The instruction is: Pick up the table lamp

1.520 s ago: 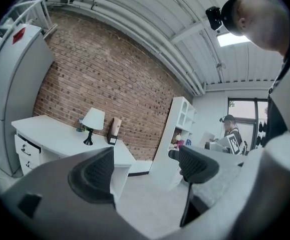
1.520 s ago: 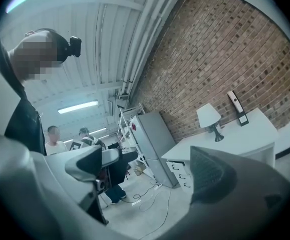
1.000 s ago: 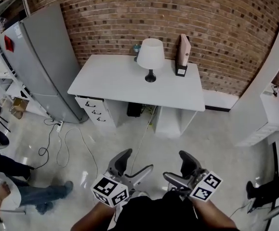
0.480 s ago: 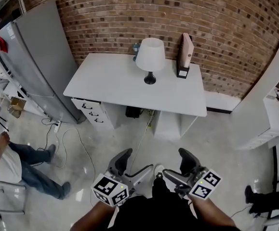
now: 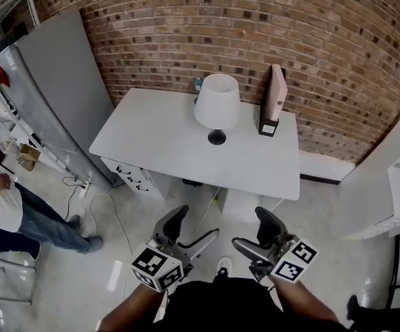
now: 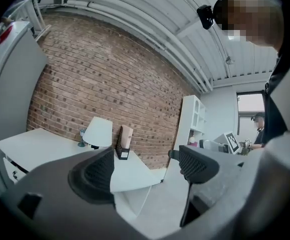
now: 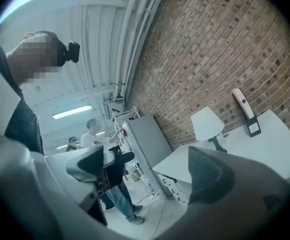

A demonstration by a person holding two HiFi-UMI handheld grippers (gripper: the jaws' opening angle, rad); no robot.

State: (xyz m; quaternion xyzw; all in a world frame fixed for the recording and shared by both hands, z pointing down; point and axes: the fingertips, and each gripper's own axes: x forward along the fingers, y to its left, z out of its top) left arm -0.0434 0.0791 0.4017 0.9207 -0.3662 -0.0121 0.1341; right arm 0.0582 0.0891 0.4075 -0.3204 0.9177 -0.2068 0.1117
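Find the table lamp (image 5: 217,106) upright on the white desk (image 5: 151,133), toward the back edge near the brick wall (image 5: 186,33), with a tan file holder (image 5: 275,99) just beside it on the right and a small bluish thing (image 5: 197,84) behind the shade, too small to identify. See the left gripper (image 5: 191,231) and the right gripper (image 5: 253,232) held low before the body, well apart from the desk, each with jaws spread wide and nothing between them. Judging from this, only the approach in hand, no reach yet. Walk up to the front edge of the desk first, minding the cable (image 5: 117,213) on the floor at the left. Choose the thin dark stem (image 5: 217,126) under the shade as the place to grip, not the shade itself, probably too broad and too soft for the jaws. Bring one gripper in low and level from the front, with the jaws kept open until placed on both sides of the stem. Stay clear of the file holder, likely easy to knock over. Close firmly, then lift straight up and slowly, watching for a top-heavy tilt and for a power cord perhaps trailing behind, not visible here.
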